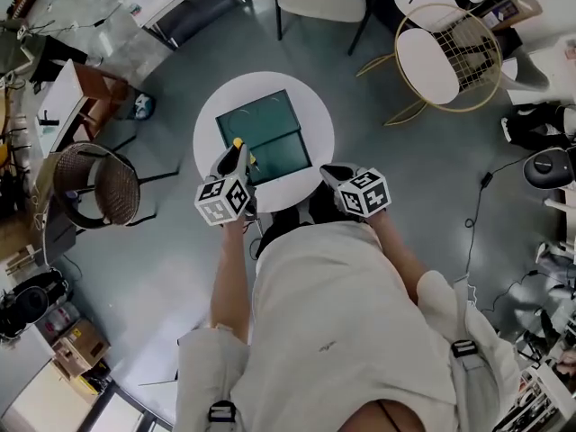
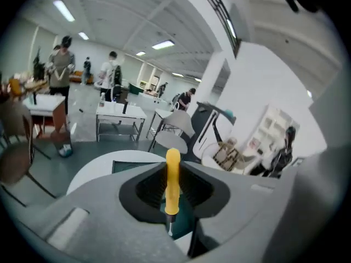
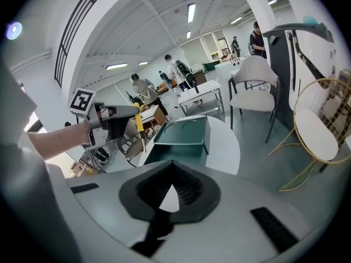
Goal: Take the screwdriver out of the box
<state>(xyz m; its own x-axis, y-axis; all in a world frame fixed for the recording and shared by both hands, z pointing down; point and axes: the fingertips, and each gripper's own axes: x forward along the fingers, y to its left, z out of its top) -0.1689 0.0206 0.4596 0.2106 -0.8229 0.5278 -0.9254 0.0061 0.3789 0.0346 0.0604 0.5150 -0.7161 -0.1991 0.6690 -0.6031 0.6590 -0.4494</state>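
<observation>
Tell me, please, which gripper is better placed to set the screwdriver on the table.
Left: the left gripper grips the screwdriver, out of the green box; the right gripper is shut and empty.

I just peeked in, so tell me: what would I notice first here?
The bright yellow screwdriver, pinched in the left claw above the round white table. Below it sits an open dark green box on that table. The right claw is shut on nothing.

Yellow screwdriver (image 2: 172, 182), dark green box (image 1: 263, 120), white table (image 1: 319, 120).
</observation>
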